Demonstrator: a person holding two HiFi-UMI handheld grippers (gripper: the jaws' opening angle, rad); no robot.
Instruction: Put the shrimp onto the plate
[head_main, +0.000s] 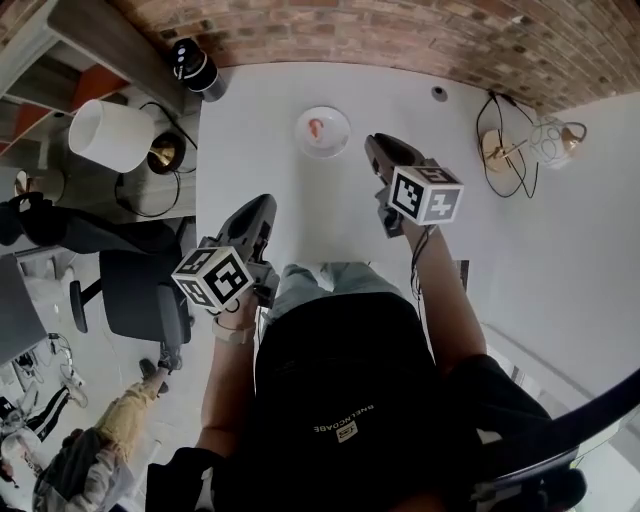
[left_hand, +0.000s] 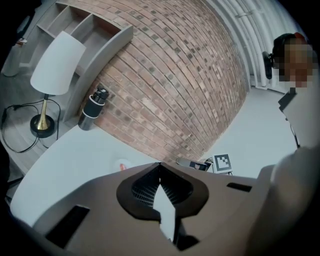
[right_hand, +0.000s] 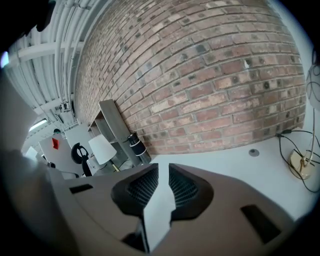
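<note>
While I hold both grippers over the white table (head_main: 262, 110), the shrimp (head_main: 316, 127) lies on the small white plate (head_main: 338, 141), far up the table towards the brick wall (head_main: 400, 35). Neither pair of my fingers touches it.

My left gripper (head_main: 265, 204) hangs well short of the plate, lower and to the left of it. In the left gripper view its jaws are closed tip to tip with nothing caught between them, and only table shows through the slit lower down. The plate (left_hand: 121, 164) peeks just over the gripper's body, left of the jaw tips, with a faint reddish spot on it.

My right gripper (head_main: 378, 144) sits near the plate's right side, tip level with the rim but apart from it. In the right gripper view its jaws stand a narrow gap apart, empty, with bare table between the ribbed pads (right_hand: 141, 187). That view shows neither plate nor shrimp.

A white-shaded lamp (head_main: 108, 135) stands off the table's left edge.
</note>
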